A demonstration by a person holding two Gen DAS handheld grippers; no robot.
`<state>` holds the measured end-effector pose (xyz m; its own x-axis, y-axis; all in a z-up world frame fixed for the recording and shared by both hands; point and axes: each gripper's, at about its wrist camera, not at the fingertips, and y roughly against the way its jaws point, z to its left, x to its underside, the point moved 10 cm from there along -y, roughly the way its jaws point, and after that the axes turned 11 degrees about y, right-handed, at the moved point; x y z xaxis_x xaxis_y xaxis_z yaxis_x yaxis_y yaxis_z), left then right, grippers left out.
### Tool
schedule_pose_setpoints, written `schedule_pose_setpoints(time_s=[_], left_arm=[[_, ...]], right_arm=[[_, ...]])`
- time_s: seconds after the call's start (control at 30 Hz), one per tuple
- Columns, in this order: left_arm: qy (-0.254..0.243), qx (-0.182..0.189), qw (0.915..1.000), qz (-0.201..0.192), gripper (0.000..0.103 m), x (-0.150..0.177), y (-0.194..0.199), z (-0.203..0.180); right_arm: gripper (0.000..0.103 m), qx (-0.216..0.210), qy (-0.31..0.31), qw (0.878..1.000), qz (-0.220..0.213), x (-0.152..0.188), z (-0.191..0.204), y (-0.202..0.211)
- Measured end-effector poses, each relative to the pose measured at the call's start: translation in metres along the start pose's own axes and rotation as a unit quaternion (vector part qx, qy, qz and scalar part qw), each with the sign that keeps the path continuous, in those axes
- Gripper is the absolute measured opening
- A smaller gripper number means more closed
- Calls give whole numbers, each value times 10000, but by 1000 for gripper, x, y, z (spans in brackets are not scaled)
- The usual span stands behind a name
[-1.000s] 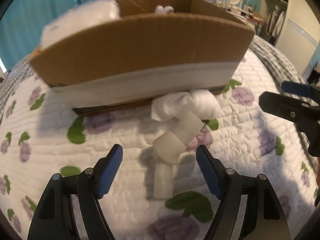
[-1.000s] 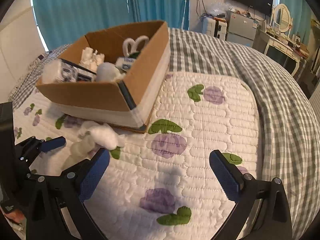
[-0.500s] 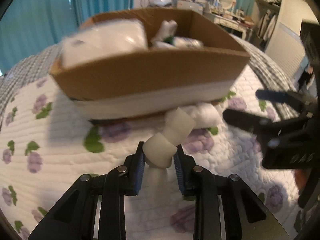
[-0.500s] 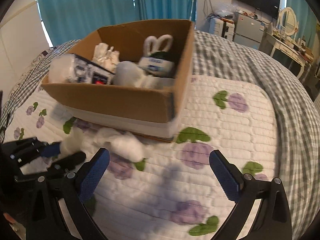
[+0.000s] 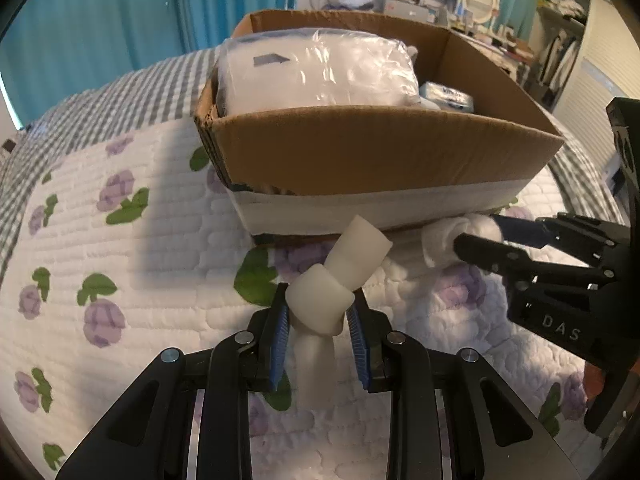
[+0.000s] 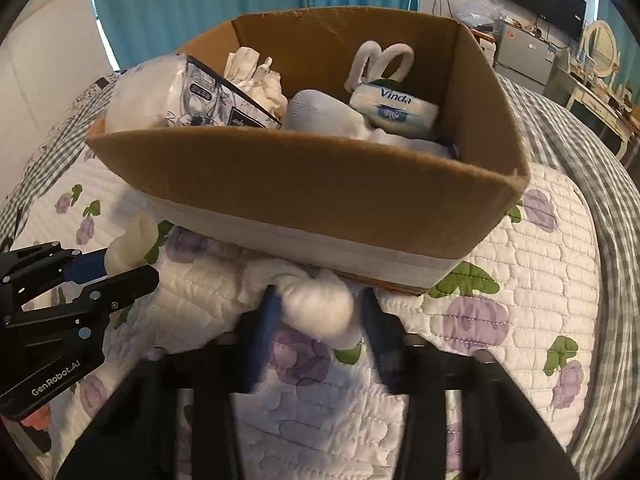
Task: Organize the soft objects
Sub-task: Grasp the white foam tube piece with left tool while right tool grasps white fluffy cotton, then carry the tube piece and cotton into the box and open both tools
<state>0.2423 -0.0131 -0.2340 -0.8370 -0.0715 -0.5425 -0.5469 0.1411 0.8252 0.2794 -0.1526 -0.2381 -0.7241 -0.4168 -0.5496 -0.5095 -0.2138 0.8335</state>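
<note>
We have the left gripper (image 5: 318, 322) pinching a knotted white foam strip (image 5: 332, 280): its blue pads press on either side of the knot, one end of the strip slanting up toward one o'clock and the other trailing down between the fingers toward six. The strip sits at about six o'clock from the cardboard box (image 5: 360, 152), just in front of its near wall, over the white quilted pad printed with purple flowers (image 5: 120, 280). At three o'clock in the left wrist view we see the right gripper (image 5: 476, 236) reaching in from the side, with a fluffy white wad (image 5: 444, 236) at its fingertips, right against the base of the box. In the right wrist view that same wad (image 6: 320, 308) lies between the blurred fingers of the right gripper (image 6: 318, 312), whose jaws have just been closing around it; the blur keeps us from telling whether the pads already press on it. At nine o'clock there we see the left gripper (image 6: 108, 272) with the foam strip (image 6: 132, 240) sticking out past its tips. The box (image 6: 304, 188) fills the twelve o'clock part of both views and holds a plastic-wrapped white bundle (image 5: 316, 72), a pack of Vinda tissues (image 6: 394, 108), a crumpled white cloth (image 6: 252, 76) and a looped white piece (image 6: 380, 60) near its far wall. A grey checked bedspread (image 6: 560, 128) lies beneath the pad, and teal curtains (image 6: 192, 0) hang behind.
</note>
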Motion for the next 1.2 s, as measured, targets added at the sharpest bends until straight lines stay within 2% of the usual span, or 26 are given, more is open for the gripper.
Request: schedule_pose_setpoints(time_s=[0.17, 0.3, 0.6, 0.83, 1.03, 1.2], left_arm=[[-91, 4, 9999, -116, 27, -3, 18, -9], [-153, 14, 9993, -349, 27, -5, 51, -19], [-257, 93, 9925, -1192, 27, -31, 150, -43], [-348, 214, 9815, -1868, 27, -58, 219, -62], [-418, 277, 9753, -2149, 27, -84, 246, -73], [-657, 173, 9694, -2361, 27, -112, 250, -79]], right_arm=[[36, -11, 27, 9999, -144, -4, 1, 23], [36, 48, 85, 9993, -374, -14, 3, 57], [36, 406, 412, 9916, -1161, -45, 15, 178], [36, 692, 596, 9799, -1775, -66, 25, 263], [36, 699, 620, 9703, -2232, -94, 24, 310], [36, 666, 489, 9653, -2476, -122, 10, 324]])
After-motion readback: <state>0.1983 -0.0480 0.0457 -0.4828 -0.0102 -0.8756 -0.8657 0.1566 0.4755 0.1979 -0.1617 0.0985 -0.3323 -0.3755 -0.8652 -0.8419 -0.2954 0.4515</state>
